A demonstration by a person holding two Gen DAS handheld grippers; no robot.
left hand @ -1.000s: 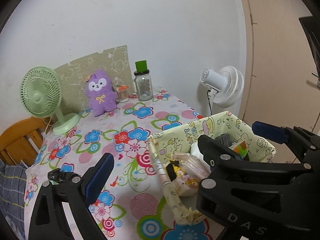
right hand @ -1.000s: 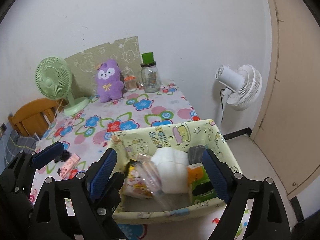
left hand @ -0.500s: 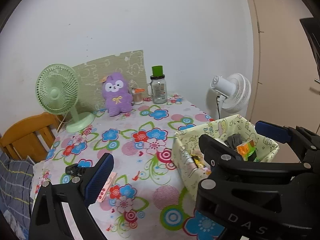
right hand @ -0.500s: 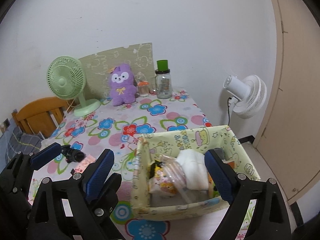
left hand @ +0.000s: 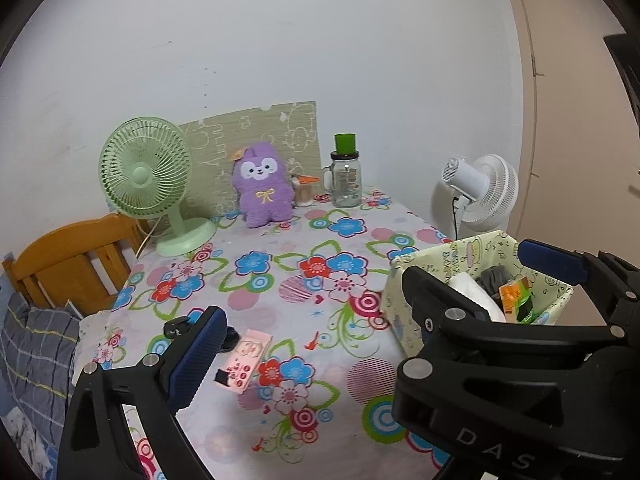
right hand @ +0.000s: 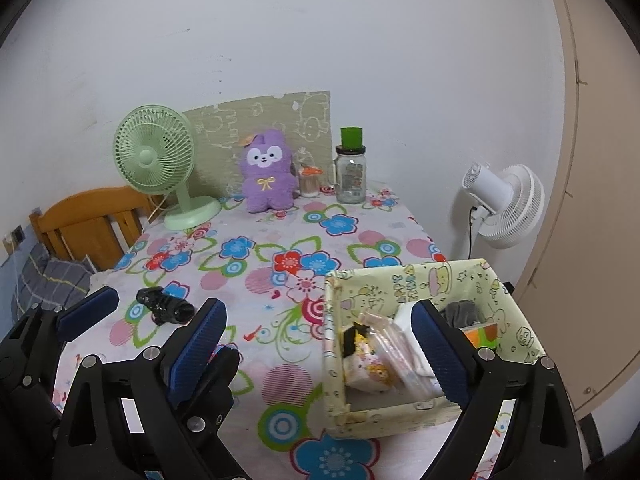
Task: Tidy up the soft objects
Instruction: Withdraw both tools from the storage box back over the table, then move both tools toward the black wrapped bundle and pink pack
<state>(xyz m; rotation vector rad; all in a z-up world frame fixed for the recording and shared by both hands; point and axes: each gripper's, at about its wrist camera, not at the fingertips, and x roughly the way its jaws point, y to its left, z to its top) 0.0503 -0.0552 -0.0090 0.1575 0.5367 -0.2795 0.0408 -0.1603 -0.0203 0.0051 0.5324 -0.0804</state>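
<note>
A purple plush toy (left hand: 264,188) (right hand: 267,172) sits upright at the far end of the flowered table, against a green panel. A pale yellow fabric basket (left hand: 424,258) (right hand: 400,280) stands at the near right. It holds a white soft pad (right hand: 404,316), a grey cloth (right hand: 460,312) and some packets. My right gripper (right hand: 316,316) hovers in front of the basket; its jaws are opening, with nothing gripped. My left gripper (left hand: 320,356) is open and empty over the near table, and the right gripper covers its right finger.
A pink flat item (left hand: 244,364) and a small black object (right hand: 164,306) lie near the front left. A green fan (left hand: 144,176), a glass jar (left hand: 346,180) and a small jar stand at the back. A white fan (right hand: 504,204) stands past the right edge, a wooden chair (left hand: 68,256) at the left.
Both grippers have drawn back from the basket, which now looks smaller and farther right. The pink item and the black object have come into view. The right jaws stand slightly wider.
</note>
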